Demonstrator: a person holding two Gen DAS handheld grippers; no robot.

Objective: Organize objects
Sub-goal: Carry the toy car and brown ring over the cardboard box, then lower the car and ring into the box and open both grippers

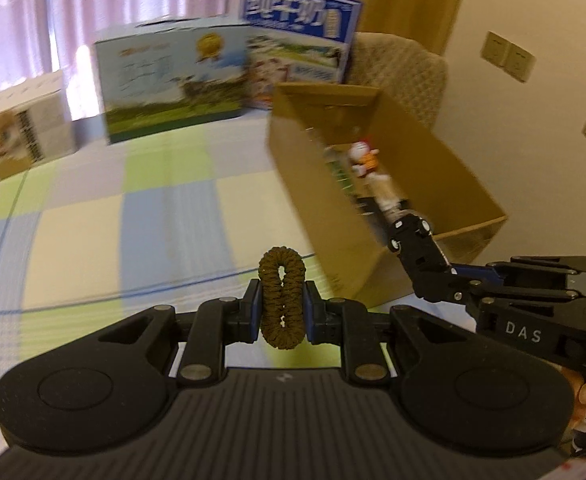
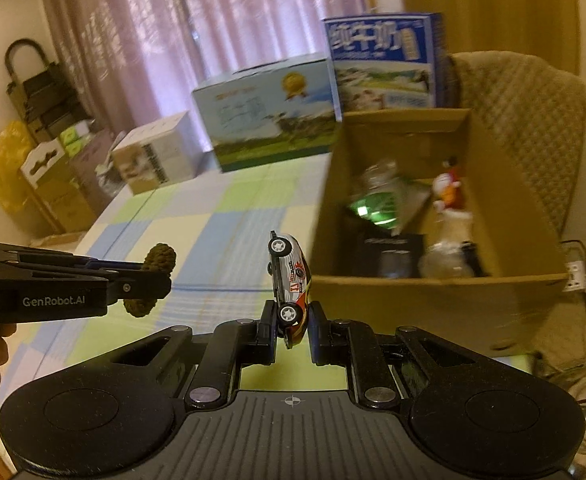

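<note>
A brown hair scrunchie (image 1: 282,303) is pinched upright between the narrowed fingers of the left gripper (image 1: 283,308), above the checked tablecloth (image 1: 93,232). At two o'clock from it, the open cardboard box (image 1: 357,240) is seen, a small figurine (image 1: 365,158) lying inside. A toy race car (image 2: 289,280) is clamped nose-up by the right gripper (image 2: 291,330), just beside the box's near wall at eleven o'clock.

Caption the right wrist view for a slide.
Right hand-held gripper carries a toy race car toward the open cardboard box; left hand-held gripper holds a brown scrunchie.
</note>
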